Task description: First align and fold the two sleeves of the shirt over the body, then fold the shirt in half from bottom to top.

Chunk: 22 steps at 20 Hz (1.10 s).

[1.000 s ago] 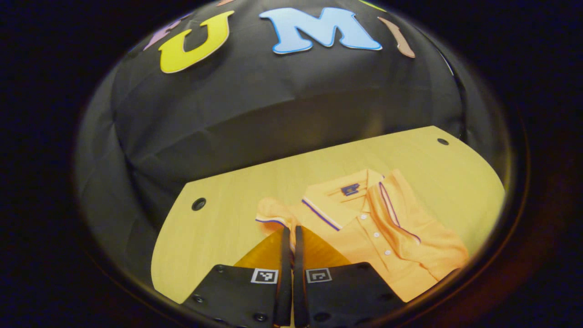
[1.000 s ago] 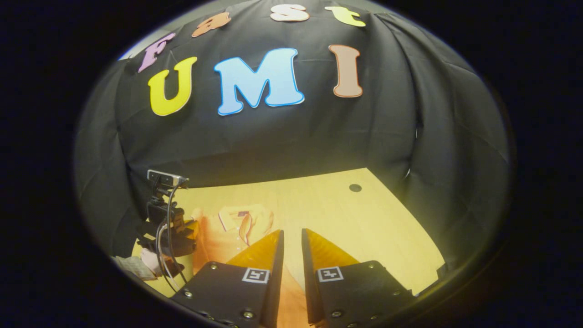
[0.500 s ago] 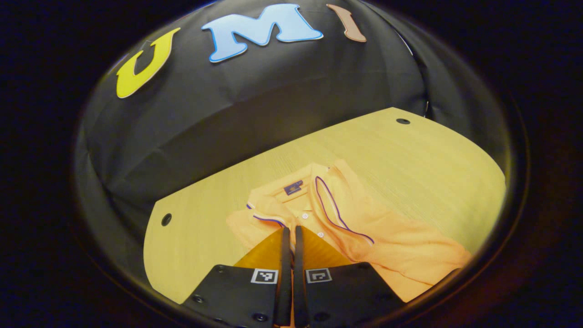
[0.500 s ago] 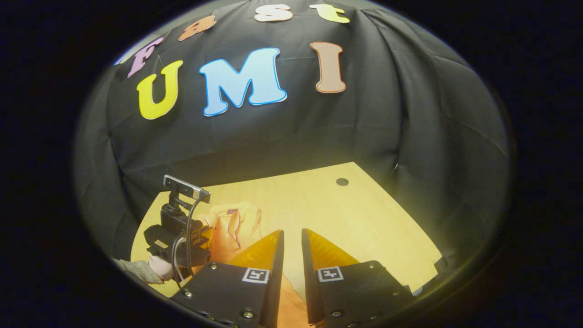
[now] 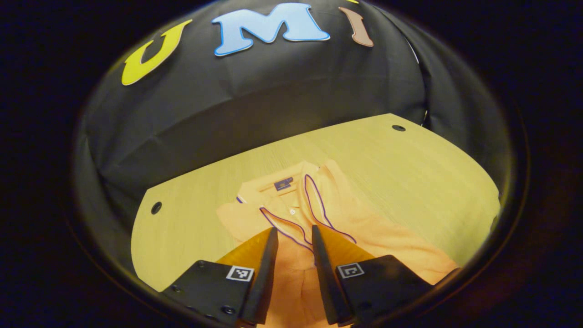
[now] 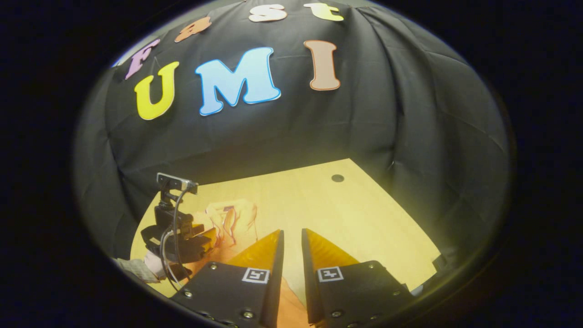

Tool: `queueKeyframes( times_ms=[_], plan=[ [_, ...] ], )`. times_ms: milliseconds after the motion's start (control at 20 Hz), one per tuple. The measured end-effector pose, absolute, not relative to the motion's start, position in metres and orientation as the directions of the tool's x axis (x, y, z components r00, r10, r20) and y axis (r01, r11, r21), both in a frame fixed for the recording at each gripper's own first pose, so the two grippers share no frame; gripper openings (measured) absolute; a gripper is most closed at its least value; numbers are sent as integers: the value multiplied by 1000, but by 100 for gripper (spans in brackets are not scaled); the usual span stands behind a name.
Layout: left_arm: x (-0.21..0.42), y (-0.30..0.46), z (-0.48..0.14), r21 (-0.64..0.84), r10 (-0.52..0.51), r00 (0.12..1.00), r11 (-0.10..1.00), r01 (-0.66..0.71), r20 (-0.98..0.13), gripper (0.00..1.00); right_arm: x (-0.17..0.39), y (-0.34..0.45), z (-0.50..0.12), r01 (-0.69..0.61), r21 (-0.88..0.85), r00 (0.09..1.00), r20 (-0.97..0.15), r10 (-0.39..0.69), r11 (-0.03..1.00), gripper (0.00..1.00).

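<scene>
Shirt (image 5: 291, 214) lies flat on the table (image 5: 410, 168), collar toward the wall, both sleeves folded in over the body so their trimmed cuffs meet near the buttons. Your left gripper (image 5: 293, 237) hovers just over the chest with its fingers spread and nothing between them; cloth shows through the gap. Your right gripper (image 6: 292, 239) sits over the shirt's near edge, fingers slightly parted, cloth showing in the gap, and you cannot tell whether they touch it. Farther off in the right gripper view, your hand (image 6: 152, 262) holds the left gripper beside the collar (image 6: 227, 210).
</scene>
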<state>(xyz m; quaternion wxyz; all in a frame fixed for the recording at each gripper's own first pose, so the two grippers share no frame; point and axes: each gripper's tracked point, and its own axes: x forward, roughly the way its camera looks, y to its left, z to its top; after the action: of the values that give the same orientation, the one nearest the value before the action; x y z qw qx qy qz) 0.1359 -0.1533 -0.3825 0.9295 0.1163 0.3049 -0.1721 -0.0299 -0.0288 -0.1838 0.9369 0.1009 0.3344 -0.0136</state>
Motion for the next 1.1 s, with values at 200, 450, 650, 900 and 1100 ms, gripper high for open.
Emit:
queueKeyframes(
  times_ms=[200, 450, 650, 900, 1100],
  plan=[
    [110, -131, -357, 56, -258, 763, 932, 359, -593, 59, -36, -22, -196, 41, 184, 761, -642, 88, 982, 24],
    [62, -81, -333, -16, -228, 773, 962, 272, -593, 71, -54, -6, -230, -27, 217, 686, -706, 176, 976, 28],
    [14, -42, -330, -37, -176, 765, 980, 196, -620, 75, -73, 13, -265, -92, 250, 585, -770, 256, 964, 49],
    [-53, -14, -348, -49, -159, 686, 983, 177, -710, 98, -107, 27, -305, -157, 268, 418, -854, 310, 951, 82],
    [-105, -6, -373, -73, -156, 588, 984, 162, -793, 95, -140, 32, -335, -181, 280, 268, -908, 321, 943, 94]
  ],
)
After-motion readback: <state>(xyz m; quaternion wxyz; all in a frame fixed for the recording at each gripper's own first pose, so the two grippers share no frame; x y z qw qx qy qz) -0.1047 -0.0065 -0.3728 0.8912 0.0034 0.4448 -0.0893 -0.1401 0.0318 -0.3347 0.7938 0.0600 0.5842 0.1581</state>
